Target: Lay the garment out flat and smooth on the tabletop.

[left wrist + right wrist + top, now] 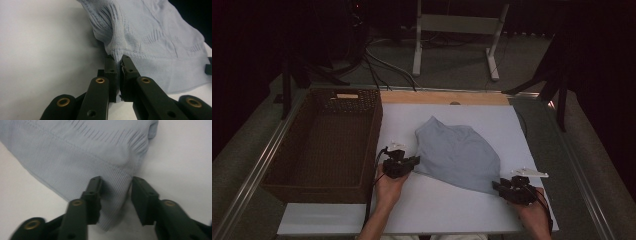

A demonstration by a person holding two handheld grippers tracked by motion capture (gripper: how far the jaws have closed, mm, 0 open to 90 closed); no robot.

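A pale blue knitted garment (457, 150) lies crumpled on the white board (437, 205). My left gripper (414, 161) is at its near left edge, and the left gripper view shows that gripper (118, 63) shut on a pinched fold of the ribbed fabric (117, 42). My right gripper (498, 186) sits at the garment's near right corner. In the right gripper view, the gripper (115, 185) stands open, its jaws straddling the ribbed hem (112, 187), which lies between them without being clamped.
A dark brown wicker basket (324, 145) stands left of the board, close to my left hand. A wooden strip (444, 97) runs along the board's far edge. Beyond the table are white frame legs (417, 50) and cables on the floor.
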